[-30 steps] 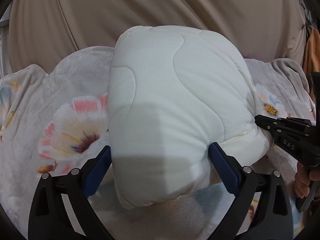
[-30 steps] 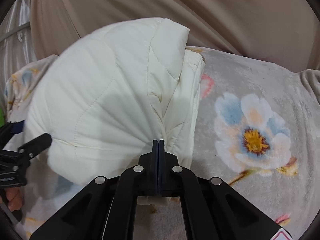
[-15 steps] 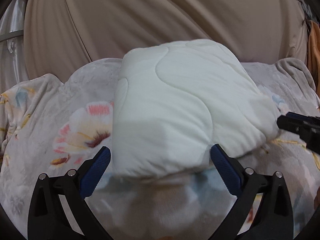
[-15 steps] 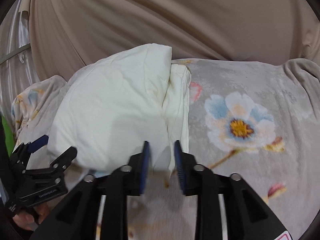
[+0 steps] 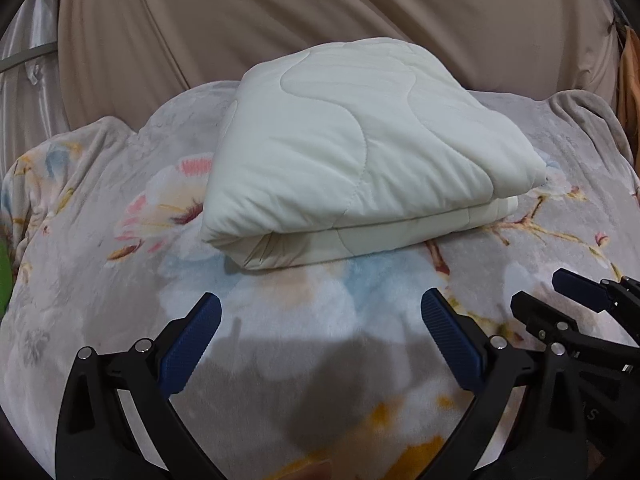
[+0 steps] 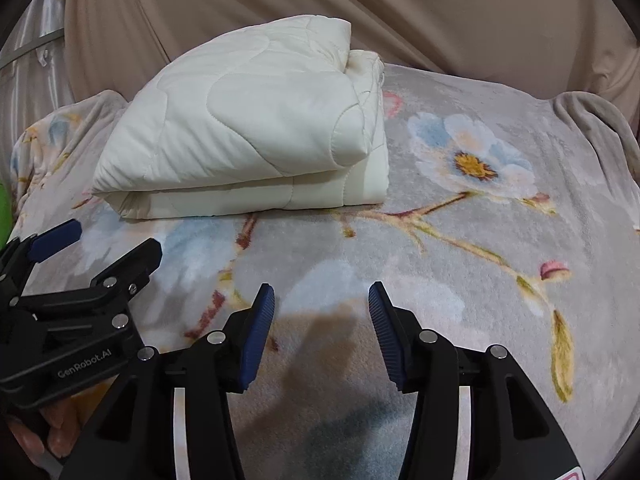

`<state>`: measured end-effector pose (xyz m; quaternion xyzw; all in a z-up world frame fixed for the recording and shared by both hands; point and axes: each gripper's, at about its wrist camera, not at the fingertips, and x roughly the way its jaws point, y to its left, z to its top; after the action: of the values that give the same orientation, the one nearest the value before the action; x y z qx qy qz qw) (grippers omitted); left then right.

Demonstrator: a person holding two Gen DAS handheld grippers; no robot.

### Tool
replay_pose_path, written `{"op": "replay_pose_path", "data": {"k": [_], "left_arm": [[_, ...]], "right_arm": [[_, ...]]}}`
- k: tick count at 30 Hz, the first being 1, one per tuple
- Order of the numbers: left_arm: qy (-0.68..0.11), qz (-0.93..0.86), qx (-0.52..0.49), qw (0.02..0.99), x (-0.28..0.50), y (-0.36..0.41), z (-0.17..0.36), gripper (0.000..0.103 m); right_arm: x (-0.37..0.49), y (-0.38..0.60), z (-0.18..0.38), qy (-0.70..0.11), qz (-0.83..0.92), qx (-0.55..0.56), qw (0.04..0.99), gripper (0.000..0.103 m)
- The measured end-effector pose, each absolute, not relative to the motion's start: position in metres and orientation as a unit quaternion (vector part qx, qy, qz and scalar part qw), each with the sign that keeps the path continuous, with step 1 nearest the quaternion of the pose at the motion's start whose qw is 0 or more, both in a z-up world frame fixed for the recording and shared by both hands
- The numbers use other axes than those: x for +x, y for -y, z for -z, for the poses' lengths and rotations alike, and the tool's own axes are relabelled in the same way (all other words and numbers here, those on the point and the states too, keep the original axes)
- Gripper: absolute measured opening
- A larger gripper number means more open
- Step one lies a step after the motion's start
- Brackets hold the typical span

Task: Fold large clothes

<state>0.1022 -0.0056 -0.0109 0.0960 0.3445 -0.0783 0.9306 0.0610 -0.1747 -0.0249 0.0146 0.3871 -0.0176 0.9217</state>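
Observation:
A cream quilted garment (image 5: 360,152) (image 6: 248,132) lies folded into a thick packet on the floral blanket (image 5: 320,320), its folded edge facing me. My left gripper (image 5: 320,304) is open, its blue pads wide apart with nothing between them, well short of the packet. It also shows at the left of the right wrist view, left gripper (image 6: 92,244). My right gripper (image 6: 322,296) has its jaws opening, nothing between them, and stands clear of the packet. Its tips appear at the right edge of the left wrist view, right gripper (image 5: 560,292).
The grey floral blanket (image 6: 460,240) covers the whole surface. A beige curtain (image 5: 320,12) hangs behind it. A shiny pale drape (image 5: 24,64) is at the far left and an orange cloth (image 5: 630,64) at the far right. A hand (image 6: 44,428) holds the left gripper.
The right gripper let go of the cream garment's edge and opened. Both grippers drew back toward me, and the lifted packet now lies flat on the blanket.

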Motion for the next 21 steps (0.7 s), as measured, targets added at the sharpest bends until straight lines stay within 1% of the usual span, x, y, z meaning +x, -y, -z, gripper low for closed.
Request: {"op": "replay_pose_path", "data": {"k": [21], "left_arm": [[-0.352, 0.054, 0.111, 0.928, 0.1041, 0.0095, 0.0156, 0.098]], "right_arm": [[0.0600, 0.1674, 0.0289, -0.392, 0.040, -0.009, 0.919, 0.050]]}}
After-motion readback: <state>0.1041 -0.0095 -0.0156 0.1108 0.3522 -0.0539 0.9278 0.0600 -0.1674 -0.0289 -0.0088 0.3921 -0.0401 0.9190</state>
